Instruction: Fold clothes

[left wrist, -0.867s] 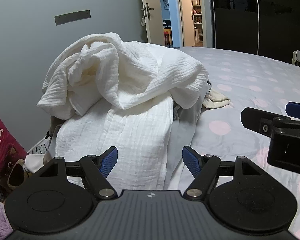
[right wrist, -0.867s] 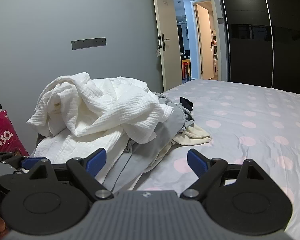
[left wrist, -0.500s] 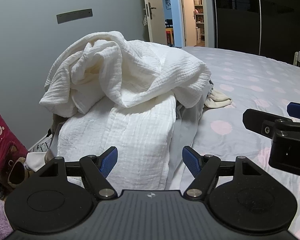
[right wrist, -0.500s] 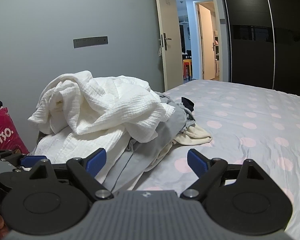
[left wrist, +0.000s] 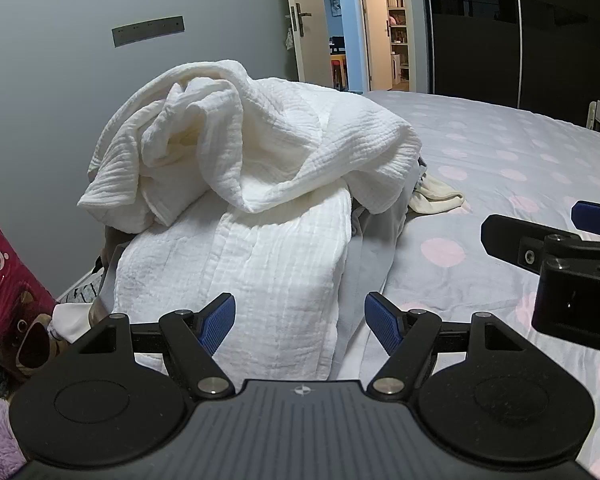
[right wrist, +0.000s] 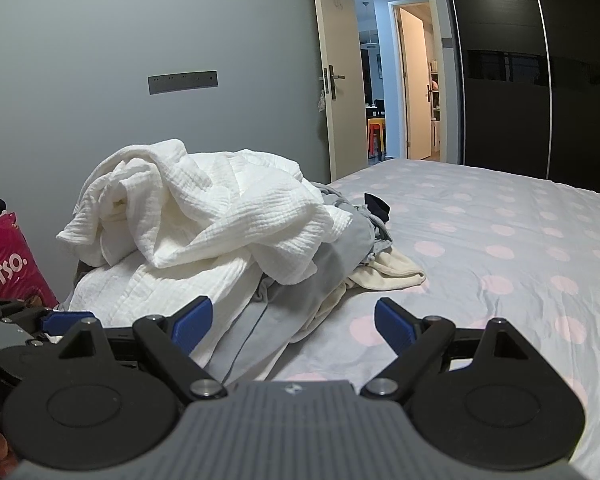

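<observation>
Both views have drifted slightly; left claw (left wrist: 296,322) and right claw (right wrist: 293,325) gape wide, empty, near the white cloth pile (left wrist: 256,184) on the bed (right wrist: 480,240).

Left tongs (left wrist: 300,322) have tipped up a little: the white laundry heap (left wrist: 252,184) sits lower in their view than a second ago, more wall above it. Right tongs (right wrist: 293,322) likewise raised, heap lower, doorway (right wrist: 392,80) fuller. Right tongs (left wrist: 556,240) sit slightly lower at the left view's edge.
</observation>
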`<state>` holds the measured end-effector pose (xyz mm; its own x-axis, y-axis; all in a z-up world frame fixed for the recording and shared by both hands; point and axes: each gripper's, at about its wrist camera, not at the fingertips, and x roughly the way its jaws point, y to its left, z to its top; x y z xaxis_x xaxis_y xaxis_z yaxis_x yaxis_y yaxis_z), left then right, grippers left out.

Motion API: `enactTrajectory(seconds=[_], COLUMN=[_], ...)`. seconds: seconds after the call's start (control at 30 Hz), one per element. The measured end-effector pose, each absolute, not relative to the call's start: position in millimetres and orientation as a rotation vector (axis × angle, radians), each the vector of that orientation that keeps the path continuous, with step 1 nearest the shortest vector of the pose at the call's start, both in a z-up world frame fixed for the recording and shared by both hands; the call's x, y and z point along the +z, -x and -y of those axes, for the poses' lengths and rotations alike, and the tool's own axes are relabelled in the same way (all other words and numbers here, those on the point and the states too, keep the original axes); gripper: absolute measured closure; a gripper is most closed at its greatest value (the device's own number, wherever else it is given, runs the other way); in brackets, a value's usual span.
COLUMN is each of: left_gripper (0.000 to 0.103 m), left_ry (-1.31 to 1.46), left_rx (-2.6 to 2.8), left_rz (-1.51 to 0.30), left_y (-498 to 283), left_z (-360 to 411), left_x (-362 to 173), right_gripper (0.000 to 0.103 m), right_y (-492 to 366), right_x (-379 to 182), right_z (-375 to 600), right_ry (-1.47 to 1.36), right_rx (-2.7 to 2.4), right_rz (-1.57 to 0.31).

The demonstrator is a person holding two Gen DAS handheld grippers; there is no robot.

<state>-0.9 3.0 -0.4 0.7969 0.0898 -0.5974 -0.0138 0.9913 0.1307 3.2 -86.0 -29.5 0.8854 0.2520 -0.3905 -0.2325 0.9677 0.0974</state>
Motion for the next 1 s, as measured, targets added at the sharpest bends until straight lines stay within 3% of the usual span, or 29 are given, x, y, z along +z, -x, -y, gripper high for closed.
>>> enactTrajectory(seconds=[1.0], left_gripper=[0.033], left_ry=[-0.111], left_rx=[0.061], left_rz=[-0.654], left_y=[1.7], left_z=[-6.0], left_x=[0.3], right_gripper=[0.013], right_y=[-4.3], right_x=[-32.2], right_z=[86.4], right_ry=[-0.052], right_rx=[0.252], right_rz=[-0.425])
